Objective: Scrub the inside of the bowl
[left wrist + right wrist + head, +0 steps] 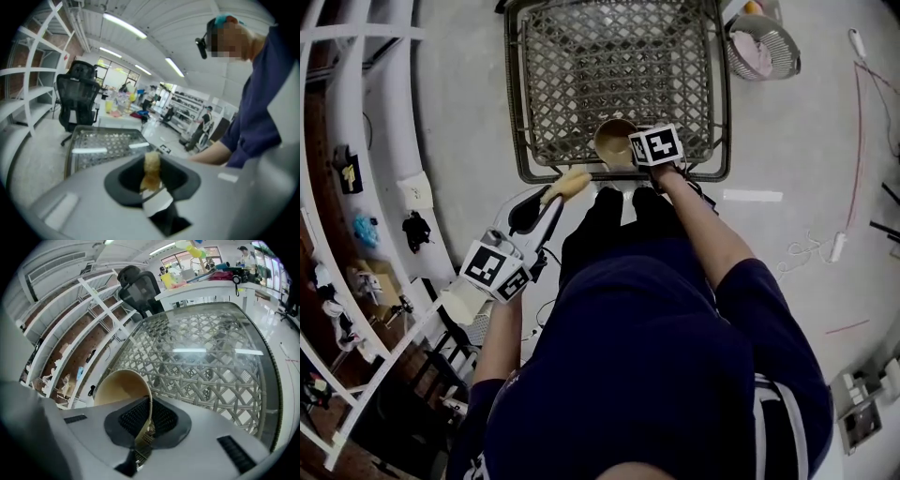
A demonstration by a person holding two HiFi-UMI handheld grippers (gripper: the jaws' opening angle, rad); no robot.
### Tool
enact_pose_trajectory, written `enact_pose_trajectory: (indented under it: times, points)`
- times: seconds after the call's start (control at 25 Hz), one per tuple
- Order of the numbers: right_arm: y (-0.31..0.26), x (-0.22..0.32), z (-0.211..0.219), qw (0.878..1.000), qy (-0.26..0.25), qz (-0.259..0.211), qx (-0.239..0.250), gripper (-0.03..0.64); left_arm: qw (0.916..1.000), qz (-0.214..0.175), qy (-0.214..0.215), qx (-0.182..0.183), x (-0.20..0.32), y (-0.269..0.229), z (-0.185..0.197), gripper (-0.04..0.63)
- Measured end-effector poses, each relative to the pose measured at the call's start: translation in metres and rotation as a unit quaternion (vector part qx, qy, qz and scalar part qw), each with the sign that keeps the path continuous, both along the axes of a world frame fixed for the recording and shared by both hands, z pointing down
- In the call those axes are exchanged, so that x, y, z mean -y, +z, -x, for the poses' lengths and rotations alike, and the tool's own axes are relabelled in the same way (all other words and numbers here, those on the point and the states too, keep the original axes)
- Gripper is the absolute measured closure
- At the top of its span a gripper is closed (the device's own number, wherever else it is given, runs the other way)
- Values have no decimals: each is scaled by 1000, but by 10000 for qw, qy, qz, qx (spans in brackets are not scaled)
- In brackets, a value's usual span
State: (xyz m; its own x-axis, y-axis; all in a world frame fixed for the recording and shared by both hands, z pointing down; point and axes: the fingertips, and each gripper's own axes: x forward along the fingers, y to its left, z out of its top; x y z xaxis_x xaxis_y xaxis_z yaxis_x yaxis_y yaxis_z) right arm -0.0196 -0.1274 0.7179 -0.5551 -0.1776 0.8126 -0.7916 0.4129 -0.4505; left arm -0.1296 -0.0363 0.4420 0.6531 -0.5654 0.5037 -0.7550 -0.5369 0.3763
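Note:
A tan bowl sits tilted at the near edge of a wire mesh rack. My right gripper is shut on its rim. In the right gripper view the bowl's wall runs between the jaws of the right gripper, with one pad inside the bowl and one outside. My left gripper hovers just short of the rack, left of the bowl, shut on a yellow-brown sponge. In the left gripper view the sponge sticks up between the jaws of the left gripper.
The wire rack stretches ahead of the bowl. A small wire basket with something pink in it stands at the upper right. White shelving curves along the left. Cables lie at the right. A black office chair stands beyond the rack.

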Motion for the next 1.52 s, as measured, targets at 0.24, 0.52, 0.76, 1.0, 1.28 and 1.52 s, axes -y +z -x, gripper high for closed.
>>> enact_pose_trajectory:
  times: [0.24, 0.52, 0.76, 1.0, 1.28, 1.52]
  points:
    - [-97, 23, 6, 9961, 136, -521, 696, 604, 9965, -226, 765, 246, 27, 3, -26, 511]
    - [-200, 37, 1, 9806, -509, -1893, 96, 604, 9655, -967, 2088, 1222, 55, -8, -73, 511]
    - [-228, 33, -7, 9688, -684, -2343, -420, 604, 9058, -1803, 3062, 2306, 59, -3, -101, 511]
    - [-237, 33, -2, 9629, -807, -2532, -463, 604, 8639, -2375, 3011, 3266, 78, -4, -89, 512]
    - [-245, 39, -2, 9576, -791, -2703, -602, 604, 8641, -1995, 3206, 3329, 48, 7, -89, 512]
    - [-243, 35, -4, 9590, -809, -2660, -545, 604, 8753, -2047, 3137, 3058, 66, 1, -111, 512]
